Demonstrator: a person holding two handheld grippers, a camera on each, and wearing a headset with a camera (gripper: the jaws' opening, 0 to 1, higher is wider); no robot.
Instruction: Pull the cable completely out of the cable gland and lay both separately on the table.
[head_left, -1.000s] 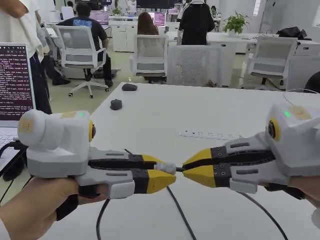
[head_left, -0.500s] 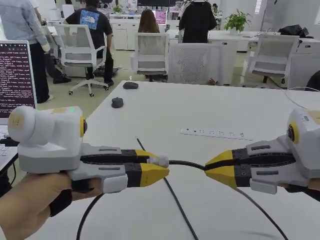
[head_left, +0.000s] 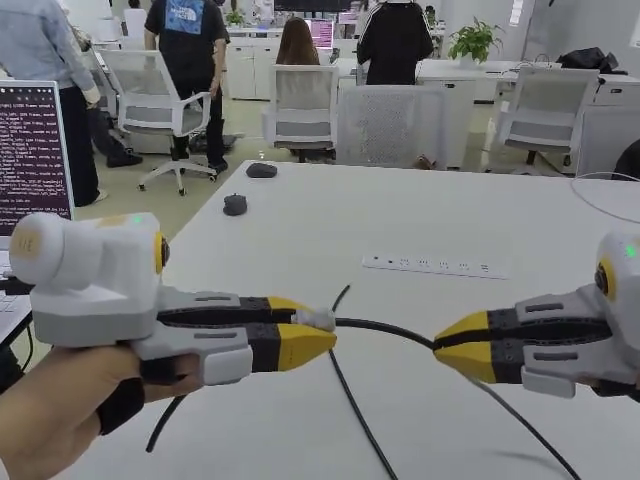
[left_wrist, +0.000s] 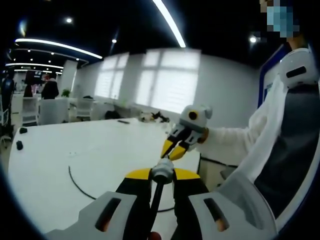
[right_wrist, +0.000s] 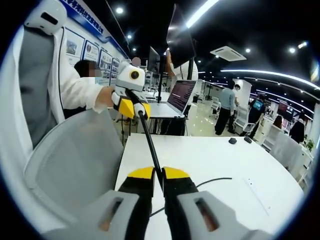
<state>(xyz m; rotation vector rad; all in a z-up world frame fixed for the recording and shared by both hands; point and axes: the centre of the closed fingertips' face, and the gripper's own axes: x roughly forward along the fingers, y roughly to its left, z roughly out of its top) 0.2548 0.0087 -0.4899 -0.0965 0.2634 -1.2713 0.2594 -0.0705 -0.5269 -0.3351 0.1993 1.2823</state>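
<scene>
White-grey bodies, yellow-black tips: left gripper (head_left: 322, 328), right gripper (head_left: 436, 346); white sleeve (left_wrist: 235, 142).

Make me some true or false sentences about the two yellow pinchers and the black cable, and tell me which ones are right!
1. The left gripper is shut on the cable gland. True.
2. The right gripper is open and holds nothing. False: it is shut on the cable.
3. The cable gland lies on the table. False: it is held up in the left gripper's jaws.
4. A white power strip lies on the table. True.
5. The two grippers touch tip to tip. False: they are apart, and the cable runs across the gap between them.
</scene>
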